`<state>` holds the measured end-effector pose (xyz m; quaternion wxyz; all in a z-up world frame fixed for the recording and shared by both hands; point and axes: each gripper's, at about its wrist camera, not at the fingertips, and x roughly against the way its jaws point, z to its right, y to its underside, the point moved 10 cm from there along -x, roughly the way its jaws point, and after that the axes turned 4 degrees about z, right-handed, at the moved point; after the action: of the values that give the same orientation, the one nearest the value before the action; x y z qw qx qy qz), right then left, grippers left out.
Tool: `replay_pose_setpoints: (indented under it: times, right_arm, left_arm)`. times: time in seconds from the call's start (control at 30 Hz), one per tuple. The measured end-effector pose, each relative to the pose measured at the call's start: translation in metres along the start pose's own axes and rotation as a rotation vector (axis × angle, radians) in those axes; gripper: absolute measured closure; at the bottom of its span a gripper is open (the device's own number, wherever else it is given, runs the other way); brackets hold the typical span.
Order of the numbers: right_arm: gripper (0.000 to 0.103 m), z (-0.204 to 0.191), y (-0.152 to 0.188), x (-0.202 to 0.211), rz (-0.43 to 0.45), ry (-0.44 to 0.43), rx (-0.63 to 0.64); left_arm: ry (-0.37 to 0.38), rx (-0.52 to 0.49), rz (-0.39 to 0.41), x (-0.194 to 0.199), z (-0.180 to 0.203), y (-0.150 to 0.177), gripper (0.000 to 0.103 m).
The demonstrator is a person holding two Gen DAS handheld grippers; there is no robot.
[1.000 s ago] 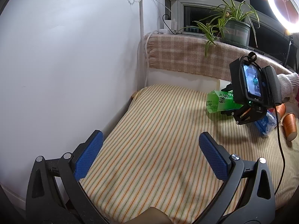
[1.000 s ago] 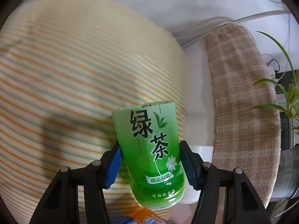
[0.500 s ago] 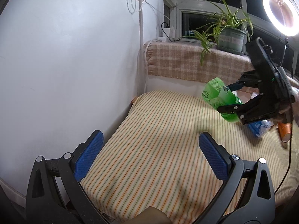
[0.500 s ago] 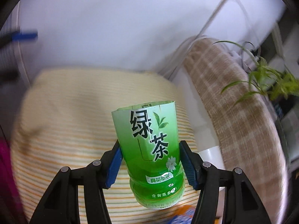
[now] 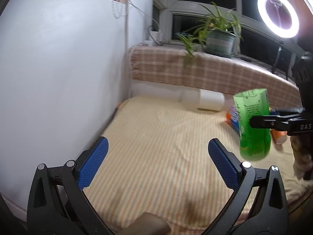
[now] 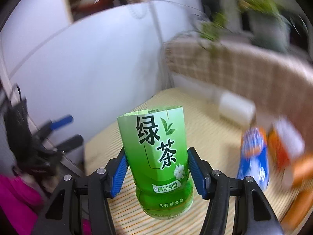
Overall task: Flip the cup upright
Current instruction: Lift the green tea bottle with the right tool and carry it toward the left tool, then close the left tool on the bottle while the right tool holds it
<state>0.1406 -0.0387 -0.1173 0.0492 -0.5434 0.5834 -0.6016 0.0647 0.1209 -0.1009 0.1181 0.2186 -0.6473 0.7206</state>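
Observation:
The cup is a green cut-off tea bottle (image 6: 158, 156) with Chinese lettering, open end up. My right gripper (image 6: 157, 166) is shut on its lower half, blue pads on both sides, and holds it upright above the striped cloth. In the left wrist view the same cup (image 5: 253, 123) hangs at the right, clamped by the right gripper's black fingers (image 5: 273, 122), its base above the cloth. My left gripper (image 5: 156, 164) is open and empty, low over the near part of the cloth.
The striped cloth (image 5: 156, 137) covers the surface. A white cup (image 5: 211, 101) lies on its side at the back. Blue and orange packets (image 6: 254, 156) and orange cups (image 5: 278, 137) lie to the right. A white wall stands left; a plaid ledge with a plant (image 5: 219, 39) behind.
My right gripper lifted the green cup off the cloth and turned it from lying on its side to upright, open end up. My left gripper stayed open and in place.

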Motion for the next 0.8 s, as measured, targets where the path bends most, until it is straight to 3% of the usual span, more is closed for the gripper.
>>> replay_pose_setpoints:
  times: [0.33, 0.6, 0.8]
  right_arm:
    - [0.042, 0.063, 0.086, 0.033, -0.039, -0.015, -0.550]
    - [0.042, 0.111, 0.114, 0.029, -0.049, 0.024, -0.716]
    - [0.040, 0.127, 0.116, 0.017, -0.060, 0.059, -0.720]
  left_arm:
    - [0.219, 0.054, -0.122, -0.011, 0.050, 0.012, 0.000]
    - [0.339, 0.073, -0.214, -0.025, 0.093, 0.017, 0.001]
    - [0.365, 0.075, -0.257, -0.035, 0.109, 0.022, 0.001]
